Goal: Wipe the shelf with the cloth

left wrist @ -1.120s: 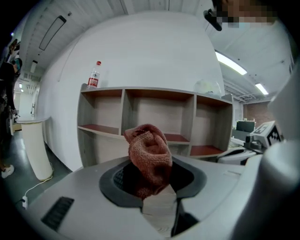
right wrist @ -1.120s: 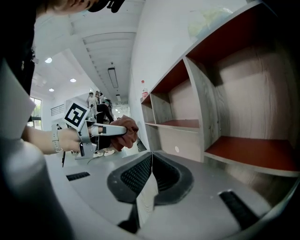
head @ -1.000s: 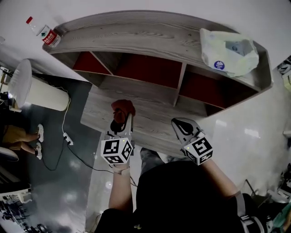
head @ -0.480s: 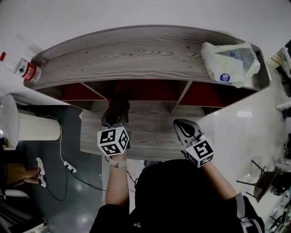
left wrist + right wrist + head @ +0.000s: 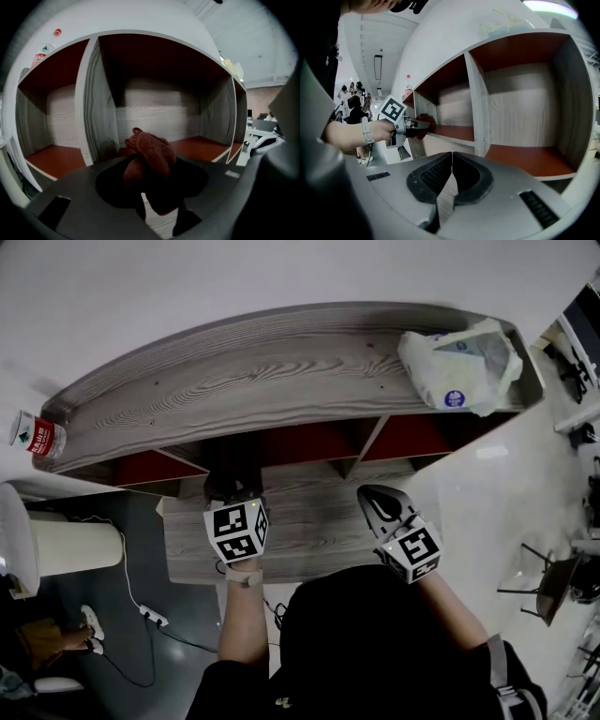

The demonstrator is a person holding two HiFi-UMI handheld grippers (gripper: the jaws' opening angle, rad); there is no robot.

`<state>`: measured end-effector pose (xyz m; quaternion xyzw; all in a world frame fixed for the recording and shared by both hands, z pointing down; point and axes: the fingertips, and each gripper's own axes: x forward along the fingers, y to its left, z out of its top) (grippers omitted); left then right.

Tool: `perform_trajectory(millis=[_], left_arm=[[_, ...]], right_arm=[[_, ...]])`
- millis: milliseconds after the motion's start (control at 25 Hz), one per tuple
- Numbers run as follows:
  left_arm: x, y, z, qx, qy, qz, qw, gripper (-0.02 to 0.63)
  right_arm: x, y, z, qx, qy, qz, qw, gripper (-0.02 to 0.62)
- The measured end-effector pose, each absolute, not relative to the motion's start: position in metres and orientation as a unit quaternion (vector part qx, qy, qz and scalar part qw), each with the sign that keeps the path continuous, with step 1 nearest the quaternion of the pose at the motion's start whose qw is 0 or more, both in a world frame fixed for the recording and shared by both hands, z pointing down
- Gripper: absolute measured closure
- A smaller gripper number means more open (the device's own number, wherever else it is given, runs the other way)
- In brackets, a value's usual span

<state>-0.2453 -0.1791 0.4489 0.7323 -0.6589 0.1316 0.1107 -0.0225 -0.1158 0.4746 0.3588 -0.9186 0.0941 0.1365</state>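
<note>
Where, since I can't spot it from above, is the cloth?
Left gripper view: the cloth is clamped in the left tool, at the shelf, before its middle compartment.

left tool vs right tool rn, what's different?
1. Load: the left tool is shut on the red cloth; the right tool is shut with nothing between its jaws.
2. Position: the left tool is up at the mouth of the middle compartment; the right tool sits further back, facing the divider to the right of that compartment.

Shared: both point into the shelf.
</note>
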Motion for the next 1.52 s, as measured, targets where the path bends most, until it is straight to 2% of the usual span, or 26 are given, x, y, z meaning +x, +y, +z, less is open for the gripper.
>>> perform_trajectory(millis=[320, 600, 760, 1520], left_arm=[[-0.238, -0.200, 0.450, 0.724, -0.646, 0.211, 0.114, 0.417], [-0.225, -0.226, 0.450, 0.737, -0.625, 0.215, 0.141, 0.420], [-0.211, -0.238, 0.451, 0.737, -0.617, 0.243, 0.133, 0.422], [-0.067, -0.249, 0.449, 0.822, -0.491, 0.261, 0.121, 0.431]], right_arm=[[-0.016, -0.121, 0.475, 0.370, -0.914, 0.098, 0.137, 0.597], [-0.010, -0.116, 0.479, 0.365, -0.915, 0.104, 0.139, 0.597], [-0.003, -0.114, 0.478, 0.367, -0.914, 0.105, 0.137, 0.597], [0.070, -0.095, 0.484, 0.415, -0.891, 0.123, 0.141, 0.597]])
